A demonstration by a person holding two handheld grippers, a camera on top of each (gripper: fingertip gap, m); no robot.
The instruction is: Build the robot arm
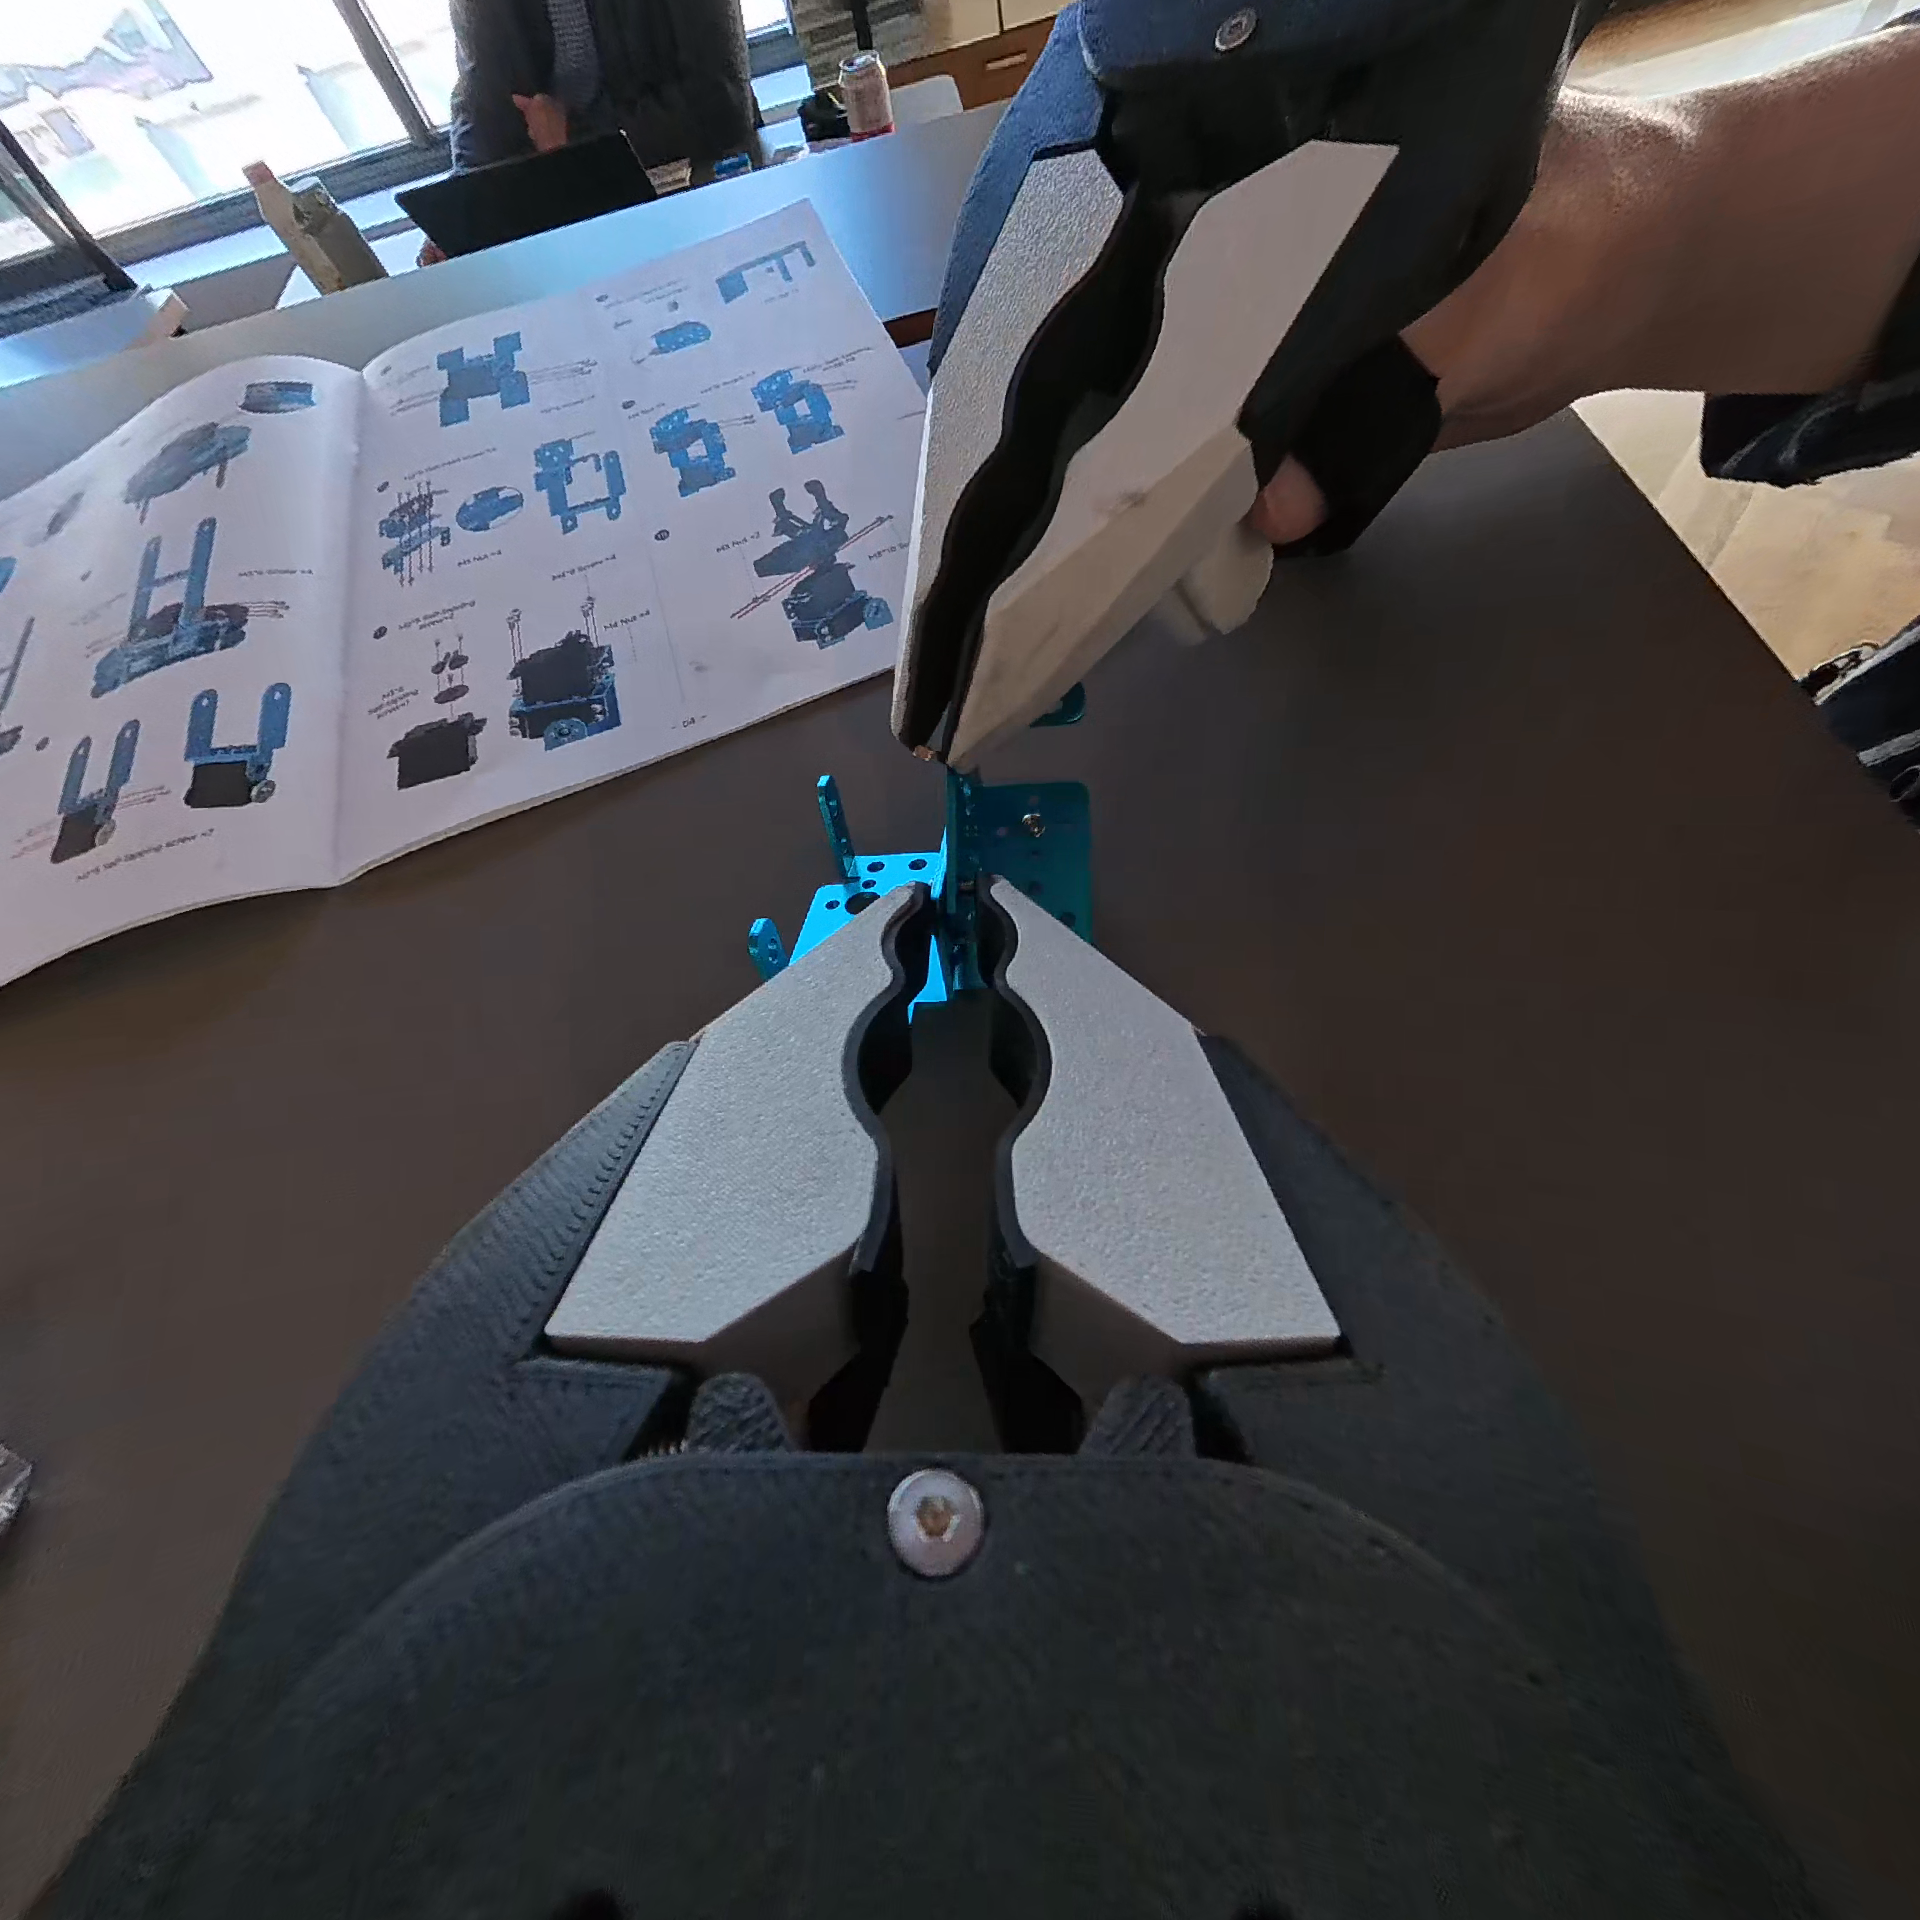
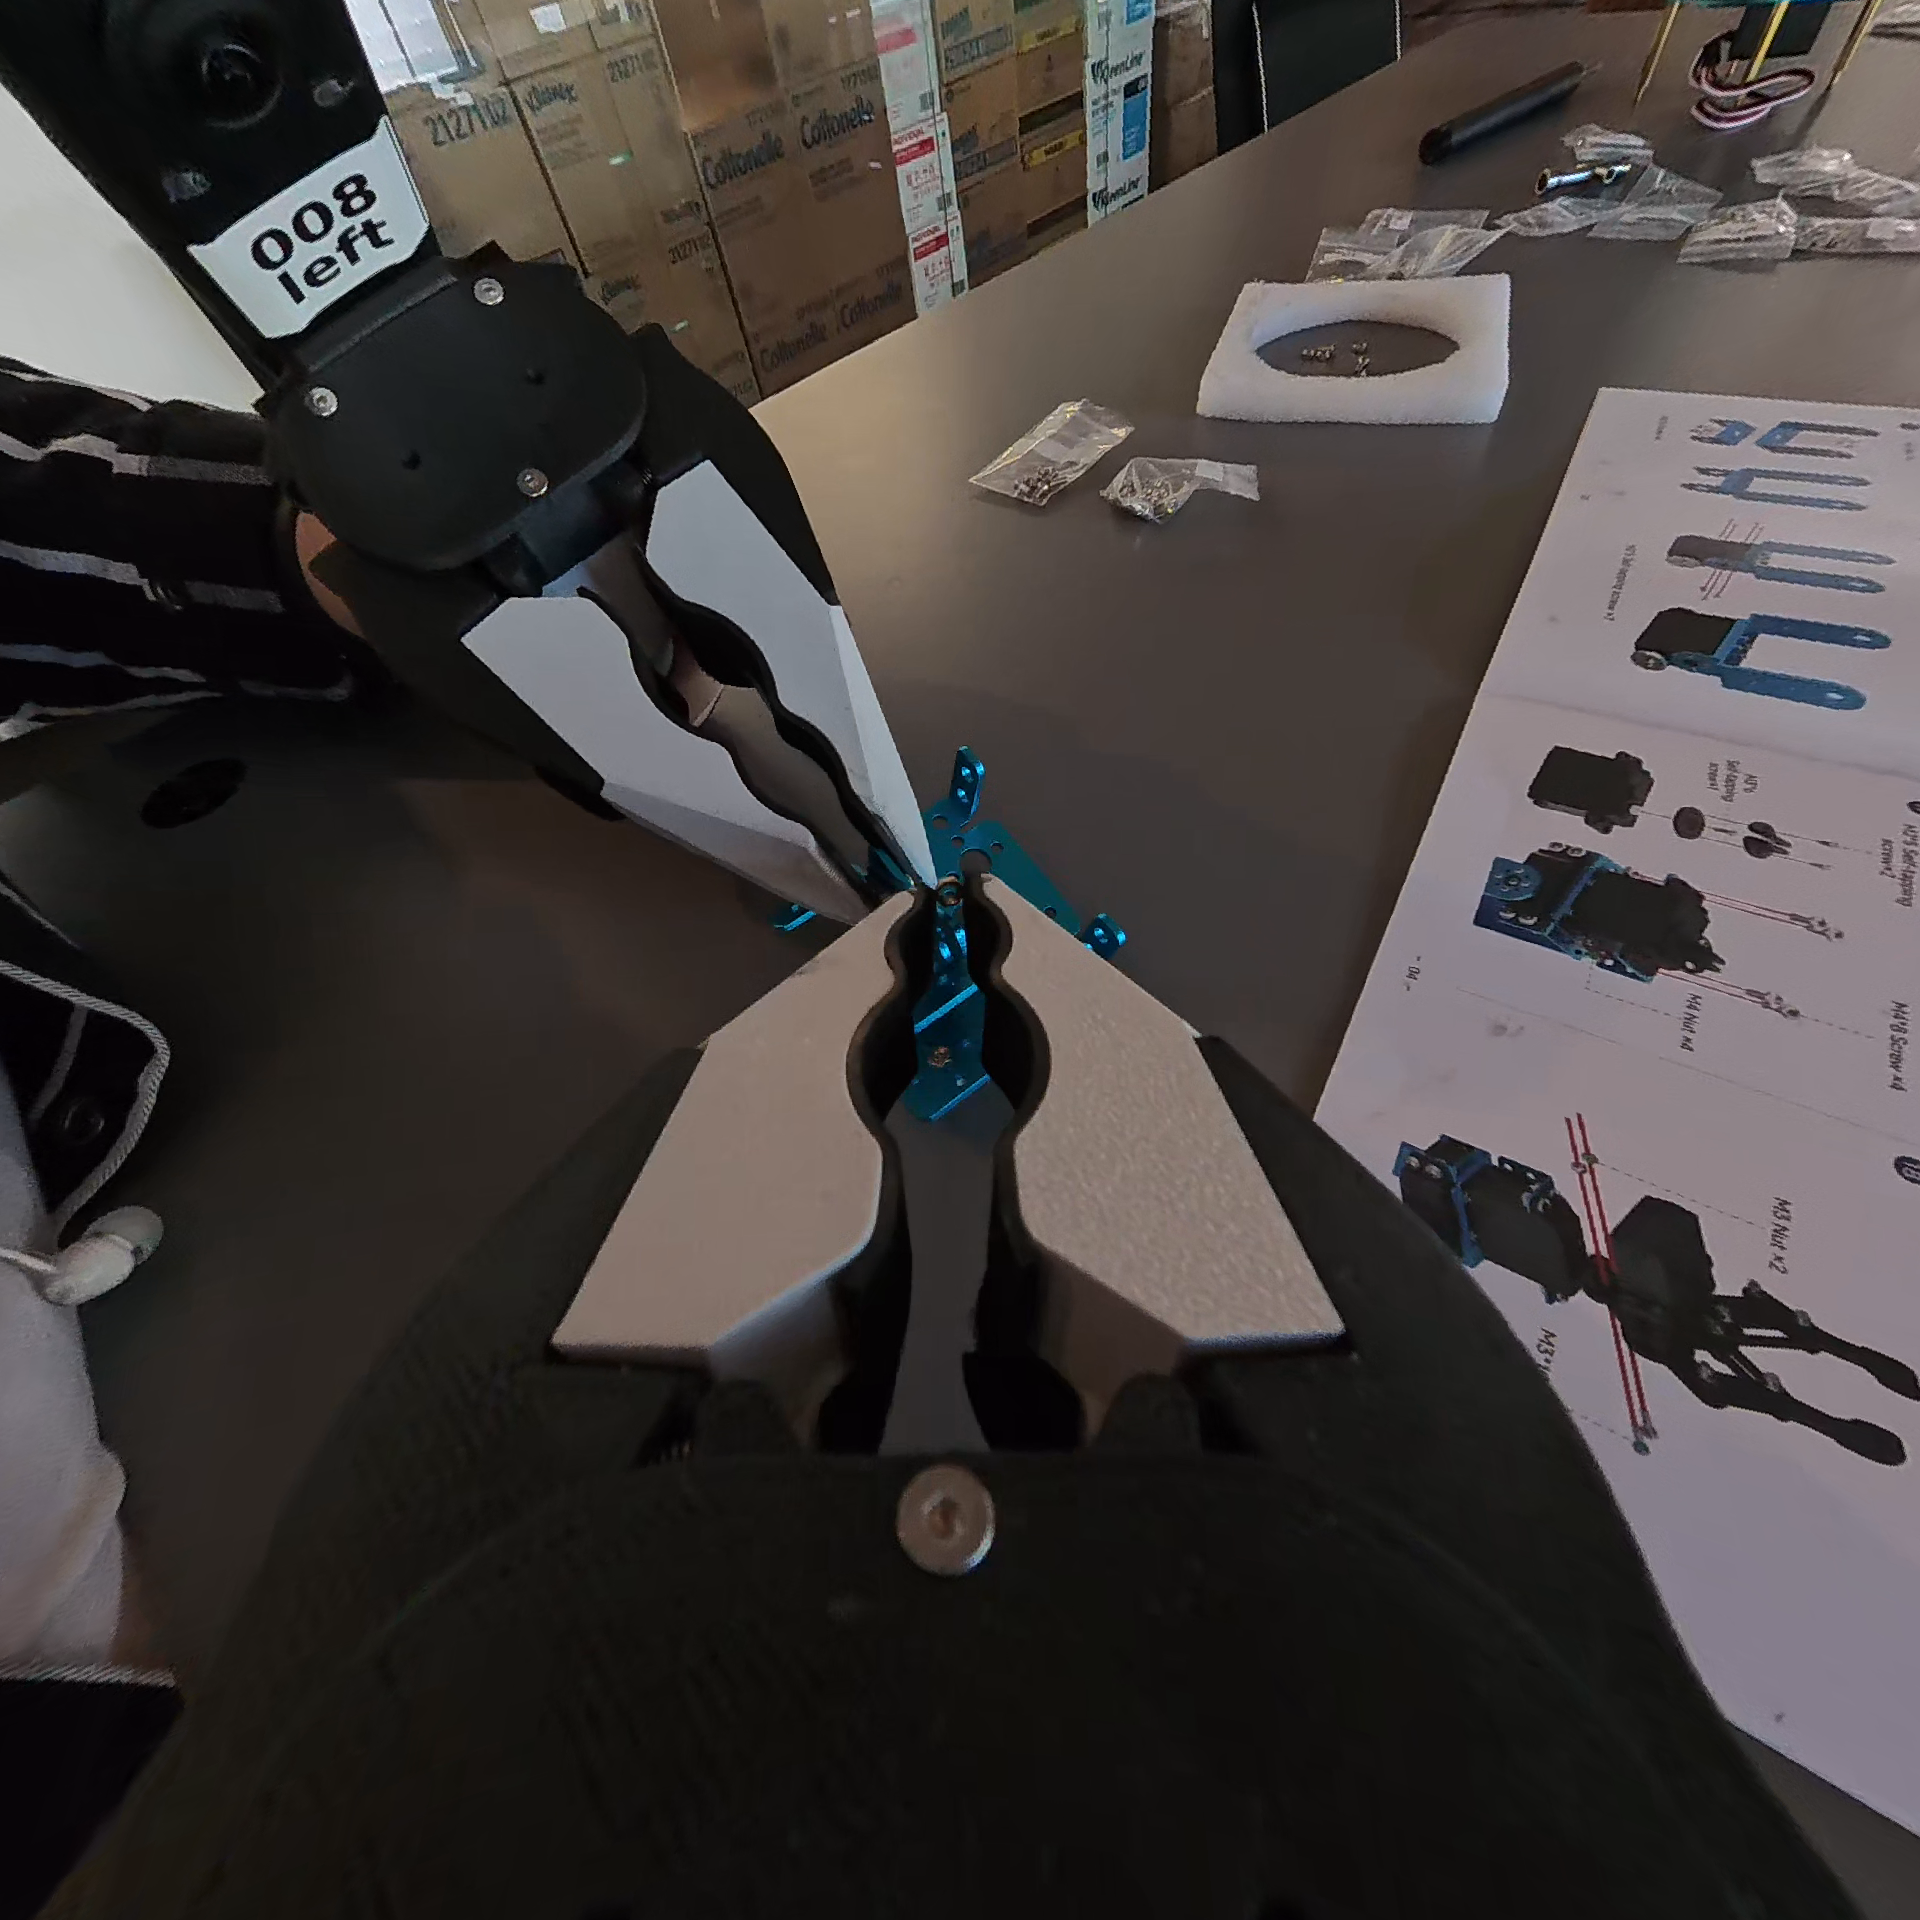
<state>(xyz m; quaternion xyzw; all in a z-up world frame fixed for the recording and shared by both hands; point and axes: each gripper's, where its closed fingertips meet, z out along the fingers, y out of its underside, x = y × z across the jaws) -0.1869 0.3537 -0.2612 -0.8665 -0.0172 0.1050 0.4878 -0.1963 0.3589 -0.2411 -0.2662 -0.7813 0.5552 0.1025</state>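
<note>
We see the left tool (image 1: 956, 894) low over the dark surface (image 1: 1403, 1039), tips closed onto the upright plate of a blue bracket (image 1: 1023, 842). The bracket stands on the surface, just beyond the manual's near edge. Only a narrow gap shows between the fingers, with the blue plate in it.

The right tool (image 2: 945, 888) comes in from the other side, and its tips are pinched together on a small screw (image 2: 948, 890) at the top of the same bracket (image 2: 940, 1049). In the left wrist view the right tool (image 1: 940, 746) slants down from the upper right, held by a gloved hand (image 1: 1351, 416), its tips just above the bracket's top edge. In the right wrist view the left tool (image 2: 883, 862) slants down from the upper left, and its tips meet the bracket right beside ours.

Beside the bracket an open manual (image 1: 416, 540) lies flat, showing blue part diagrams. Farther out on the surface in the right wrist view are two small bags of hardware (image 2: 1117, 468), then a white foam block (image 2: 1361, 348) with an oval cutout holding a few screws. Beyond that lie more bags (image 2: 1714, 208) and a black pen-like tool (image 2: 1507, 109).

At the far end, stacked cardboard boxes (image 2: 779, 156) line the wall. In the left wrist view a person (image 1: 613, 73) sits behind a laptop (image 1: 530, 197) with a can (image 1: 864, 94) nearby.
</note>
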